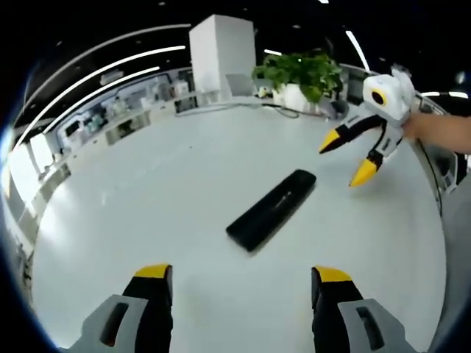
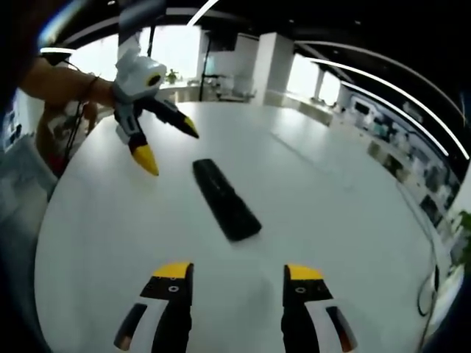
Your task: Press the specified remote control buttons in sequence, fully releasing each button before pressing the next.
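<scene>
A black remote control [image 1: 271, 208] lies flat on the white round table [image 1: 162, 191], slanted across the left gripper view. My left gripper [image 1: 243, 276] hovers open just short of its near end, jaws wide apart with nothing between them. Beyond the remote's far end my right gripper [image 1: 352, 160] hangs open above the table, held by a hand. In the right gripper view the remote [image 2: 225, 198] lies ahead of my open right gripper [image 2: 238, 273]. The left gripper [image 2: 171, 148] hangs open past the remote's far end, to the left.
A potted green plant [image 1: 300, 76] and a tall white box [image 1: 222, 53] stand at the table's far edge, with a dark cable [image 1: 283, 109] beside them. A person's forearm [image 2: 59, 84] reaches in from the left. White tabletop [image 2: 331, 184] surrounds the remote.
</scene>
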Available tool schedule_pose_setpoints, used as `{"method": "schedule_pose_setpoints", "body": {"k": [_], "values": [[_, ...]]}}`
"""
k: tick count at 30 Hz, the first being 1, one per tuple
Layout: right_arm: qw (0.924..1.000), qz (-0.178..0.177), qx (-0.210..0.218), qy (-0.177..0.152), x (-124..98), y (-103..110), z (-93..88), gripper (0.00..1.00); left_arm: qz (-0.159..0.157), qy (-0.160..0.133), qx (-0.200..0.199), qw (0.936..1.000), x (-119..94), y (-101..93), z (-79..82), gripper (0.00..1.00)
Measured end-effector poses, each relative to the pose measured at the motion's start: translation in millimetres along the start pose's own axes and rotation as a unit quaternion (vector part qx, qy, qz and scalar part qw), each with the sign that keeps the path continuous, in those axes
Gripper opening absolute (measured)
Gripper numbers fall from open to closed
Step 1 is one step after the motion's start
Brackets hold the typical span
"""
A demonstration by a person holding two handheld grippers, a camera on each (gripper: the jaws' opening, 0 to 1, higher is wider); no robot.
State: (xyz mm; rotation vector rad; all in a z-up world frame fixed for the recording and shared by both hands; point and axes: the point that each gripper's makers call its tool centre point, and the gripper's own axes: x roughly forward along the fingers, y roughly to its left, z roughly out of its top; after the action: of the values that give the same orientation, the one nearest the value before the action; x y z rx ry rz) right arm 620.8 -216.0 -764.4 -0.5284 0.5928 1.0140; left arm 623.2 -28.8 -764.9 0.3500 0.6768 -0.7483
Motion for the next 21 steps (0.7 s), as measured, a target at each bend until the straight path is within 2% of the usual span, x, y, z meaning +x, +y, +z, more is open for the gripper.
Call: {"method": "schedule_pose_setpoints", "body": {"k": [6, 13, 21], "values": [[0.9999, 0.01, -0.008, 0.0, 3, -5, 3.0, 0.46, -0.022, 0.003, 0.028, 0.9993, 5, -5.1, 3.0, 0.79], [0.9995, 0.021, -0.023, 0.005, 8, -8, 6.1, 0.45, -0.031, 0.006, 0.03, 0.9991, 11, -1.4, 5.3, 0.79], [0.9987, 0.035, -0.034, 0.014, 16, -10, 6.8, 0.45, -0.051, 0.014, 0.05, 0.9973, 14, -3.7, 6.2, 0.76]]}}
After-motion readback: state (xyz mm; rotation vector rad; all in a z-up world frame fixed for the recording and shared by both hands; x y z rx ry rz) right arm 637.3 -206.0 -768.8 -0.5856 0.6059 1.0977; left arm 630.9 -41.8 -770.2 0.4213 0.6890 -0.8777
